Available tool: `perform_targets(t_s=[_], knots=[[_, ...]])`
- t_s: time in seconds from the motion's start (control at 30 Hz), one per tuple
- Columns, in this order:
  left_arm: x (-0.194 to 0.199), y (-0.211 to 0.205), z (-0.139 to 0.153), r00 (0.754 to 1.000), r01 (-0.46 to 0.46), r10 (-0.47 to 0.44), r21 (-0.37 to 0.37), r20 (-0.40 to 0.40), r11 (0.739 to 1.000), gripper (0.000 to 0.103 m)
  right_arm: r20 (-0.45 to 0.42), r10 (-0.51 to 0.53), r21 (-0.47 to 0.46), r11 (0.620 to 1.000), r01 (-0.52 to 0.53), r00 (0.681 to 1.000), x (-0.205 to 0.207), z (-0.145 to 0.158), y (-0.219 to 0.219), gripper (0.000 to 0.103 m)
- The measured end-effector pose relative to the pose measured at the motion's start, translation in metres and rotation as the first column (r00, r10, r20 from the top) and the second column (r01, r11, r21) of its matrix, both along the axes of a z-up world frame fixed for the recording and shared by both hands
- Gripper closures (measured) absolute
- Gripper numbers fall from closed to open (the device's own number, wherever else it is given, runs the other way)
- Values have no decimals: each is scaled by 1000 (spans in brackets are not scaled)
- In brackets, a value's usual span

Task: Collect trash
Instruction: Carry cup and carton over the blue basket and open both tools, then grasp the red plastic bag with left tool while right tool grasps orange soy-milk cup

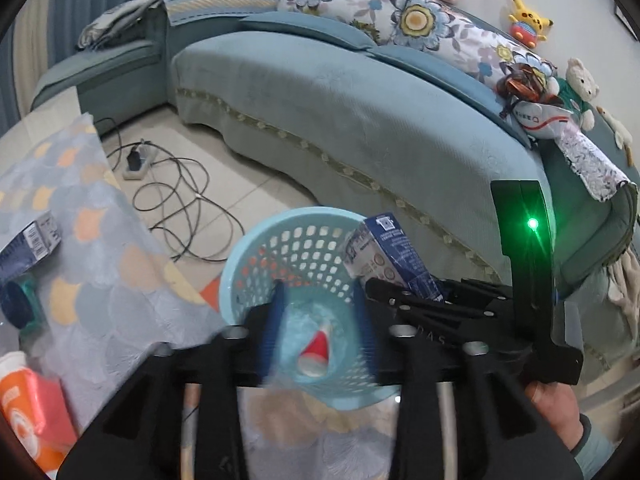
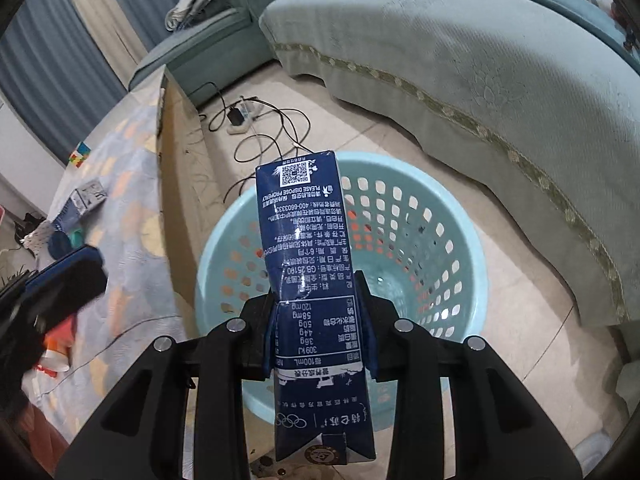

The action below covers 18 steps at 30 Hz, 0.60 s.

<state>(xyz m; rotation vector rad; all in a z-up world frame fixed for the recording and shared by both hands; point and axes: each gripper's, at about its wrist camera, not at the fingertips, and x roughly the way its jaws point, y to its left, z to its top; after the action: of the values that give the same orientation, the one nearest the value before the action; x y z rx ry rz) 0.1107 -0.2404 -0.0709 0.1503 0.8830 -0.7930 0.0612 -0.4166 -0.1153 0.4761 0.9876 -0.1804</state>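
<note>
A pale blue perforated waste basket (image 2: 420,248) is seen on the tiled floor beside the sofa (image 1: 360,120). Above it, a dark blue milk carton (image 2: 308,264) is clamped by the right gripper (image 2: 320,320). Only in the left view is a red-and-white paper cup (image 1: 316,352) shown inside the basket, framed by the left gripper (image 1: 320,320), whose fingers are parted and empty.

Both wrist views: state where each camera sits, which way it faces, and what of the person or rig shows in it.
Left wrist: on the left gripper, angled down into the blue basket; open jaws, right gripper, a hand.
Right wrist: on the right gripper, angled down over the basket; jaws clamp a dark blue carton.
Shared: basket, carton, sofa, floor cables.
</note>
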Motion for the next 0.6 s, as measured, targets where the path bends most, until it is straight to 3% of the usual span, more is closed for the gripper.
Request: perform_targets(t_s=[0.13,0.4,0.6], knots=[[1,13,3,1000,-23,23,-11,-8,1000,65,8,-26,4,1000,26,1000,-7,-2,-4,54],[-4,50,23,996,-90,90,-65,-3,994,63,42,19,-14,1000,-18,999,-18,13,13,53],[-16,94,50,985,-167,171,-112,29,980,62,119,101,-44,994,-96,988,-19,47,51,53]])
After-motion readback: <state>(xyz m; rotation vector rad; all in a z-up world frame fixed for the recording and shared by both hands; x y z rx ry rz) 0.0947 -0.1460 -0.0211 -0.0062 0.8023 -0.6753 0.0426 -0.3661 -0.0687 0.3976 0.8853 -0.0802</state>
